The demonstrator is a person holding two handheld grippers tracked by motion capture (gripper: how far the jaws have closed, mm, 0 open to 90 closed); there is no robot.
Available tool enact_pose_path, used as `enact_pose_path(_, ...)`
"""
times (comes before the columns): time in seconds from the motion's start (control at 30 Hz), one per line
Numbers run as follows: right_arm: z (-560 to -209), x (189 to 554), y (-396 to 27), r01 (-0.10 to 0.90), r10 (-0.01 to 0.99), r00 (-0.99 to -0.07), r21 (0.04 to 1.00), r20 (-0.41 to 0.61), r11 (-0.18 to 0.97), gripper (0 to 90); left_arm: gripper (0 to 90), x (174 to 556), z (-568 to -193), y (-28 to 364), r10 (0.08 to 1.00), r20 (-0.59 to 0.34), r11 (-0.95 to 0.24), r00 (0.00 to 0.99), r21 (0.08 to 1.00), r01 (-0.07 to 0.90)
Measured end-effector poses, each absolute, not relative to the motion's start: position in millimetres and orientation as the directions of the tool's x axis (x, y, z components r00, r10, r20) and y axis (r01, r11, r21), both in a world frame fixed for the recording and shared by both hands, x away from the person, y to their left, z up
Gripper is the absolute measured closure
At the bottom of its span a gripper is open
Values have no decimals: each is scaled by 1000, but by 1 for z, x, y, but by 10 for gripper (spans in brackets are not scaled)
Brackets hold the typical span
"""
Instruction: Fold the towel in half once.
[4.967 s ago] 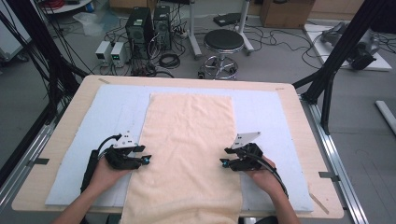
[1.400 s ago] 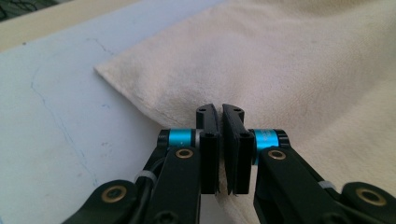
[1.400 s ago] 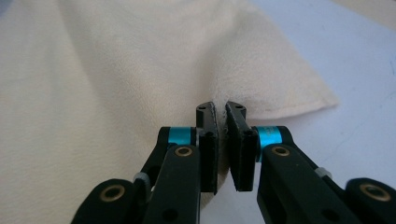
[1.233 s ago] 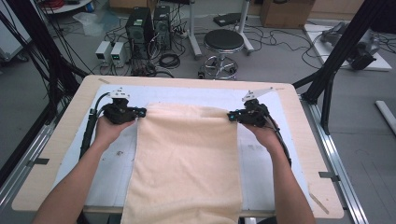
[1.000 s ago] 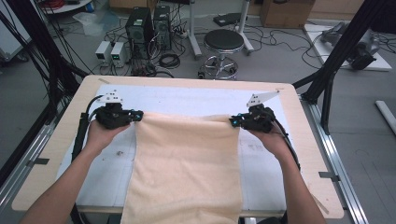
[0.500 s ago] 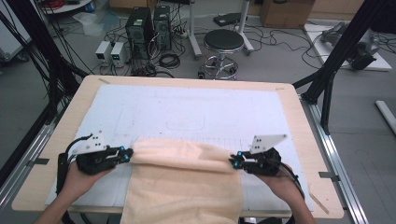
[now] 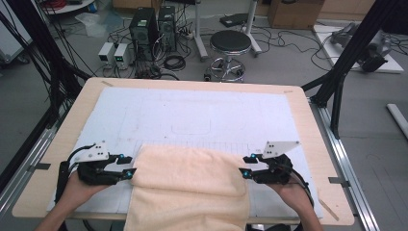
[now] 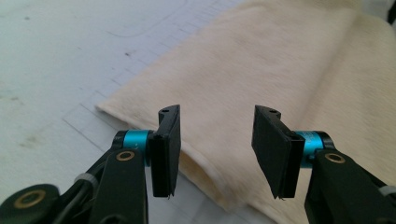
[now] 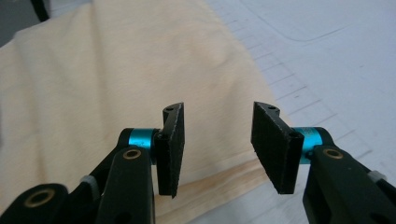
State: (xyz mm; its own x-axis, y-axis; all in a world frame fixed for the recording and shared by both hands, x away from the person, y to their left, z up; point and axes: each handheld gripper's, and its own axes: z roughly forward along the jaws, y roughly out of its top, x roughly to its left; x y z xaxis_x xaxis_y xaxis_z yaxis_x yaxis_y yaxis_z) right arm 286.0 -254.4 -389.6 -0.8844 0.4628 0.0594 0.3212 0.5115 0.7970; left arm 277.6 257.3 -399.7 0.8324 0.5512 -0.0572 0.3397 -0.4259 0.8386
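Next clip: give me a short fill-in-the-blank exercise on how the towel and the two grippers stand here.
1. The cream towel lies folded over on the ____ mat.
2. The left gripper sits at the towel's ____ edge in the high view.
3. The jaws of the right gripper stand ____, with nothing pinched between them.

Missing words: white; left; open

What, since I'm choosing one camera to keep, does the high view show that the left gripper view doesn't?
High view: the right claw, the hand holding it, a stool and computer towers beyond the table. Left gripper view: the towel's folded edge up close; the pads, which have just been opening, press on nothing. Shared: the left claw, the cream towel, the white mat.
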Motion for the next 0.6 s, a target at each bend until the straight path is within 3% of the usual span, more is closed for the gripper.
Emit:
enact_pose_path(0.23, -409, 326, -242, 398, 512, -855, 741, 86, 541, 531, 516, 317, -411, 242, 617, -74, -411, 784, 819, 401)
enact_pose_path(0.4, -425, 343, -237, 454, 514, -845, 704, 146, 546, 528, 512, 331, -426, 234, 606, -111, -462, 788, 757, 462)
enact_pose_path(0.6, -432, 347, -230, 453, 483, -860, 679, 163, 578, 733, 760, 329, -427, 231, 569, -88, -502, 818, 750, 430)
